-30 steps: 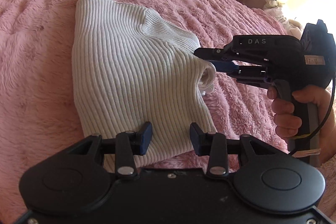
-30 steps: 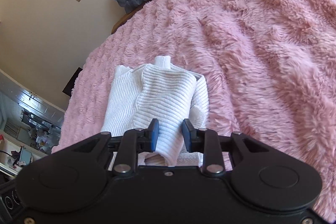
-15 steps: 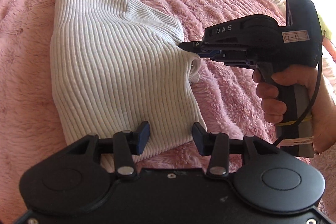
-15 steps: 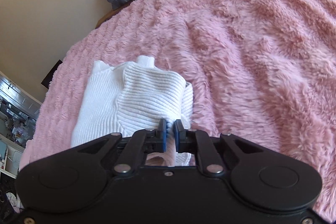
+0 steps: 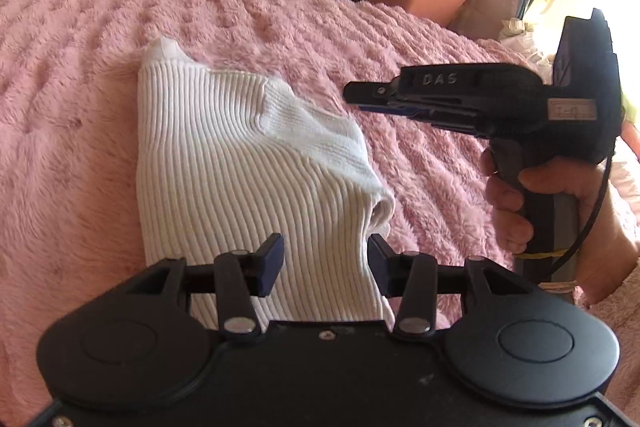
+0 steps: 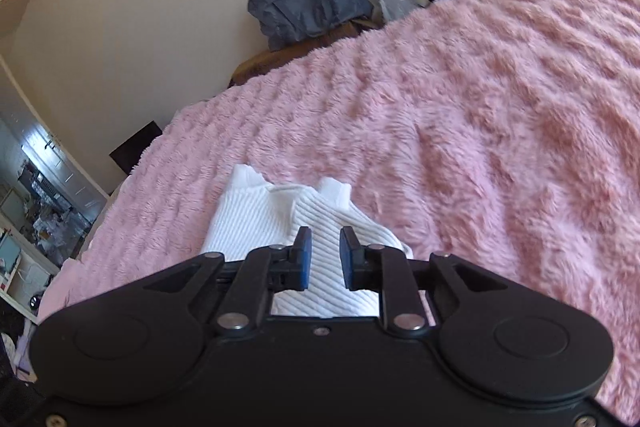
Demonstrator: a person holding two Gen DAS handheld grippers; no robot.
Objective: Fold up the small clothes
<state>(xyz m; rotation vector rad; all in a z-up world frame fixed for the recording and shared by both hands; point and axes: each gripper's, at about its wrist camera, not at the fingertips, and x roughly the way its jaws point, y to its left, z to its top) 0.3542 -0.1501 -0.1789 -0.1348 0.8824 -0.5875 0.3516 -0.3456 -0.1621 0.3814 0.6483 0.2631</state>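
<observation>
Your folded white ribbed knit sweater (image 5: 248,179) lies on the fluffy pink blanket (image 5: 80,75). Your left gripper (image 5: 325,259) hovers over its near edge, jaws apart and empty. Your right gripper (image 6: 323,259), beside the sweater, is opening, nothing between its pads.

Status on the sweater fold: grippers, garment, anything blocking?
Left gripper open, empty. Right gripper empty, opening above the white sweater. Sweater folded, flat on pink blanket. Nothing in the way.
</observation>
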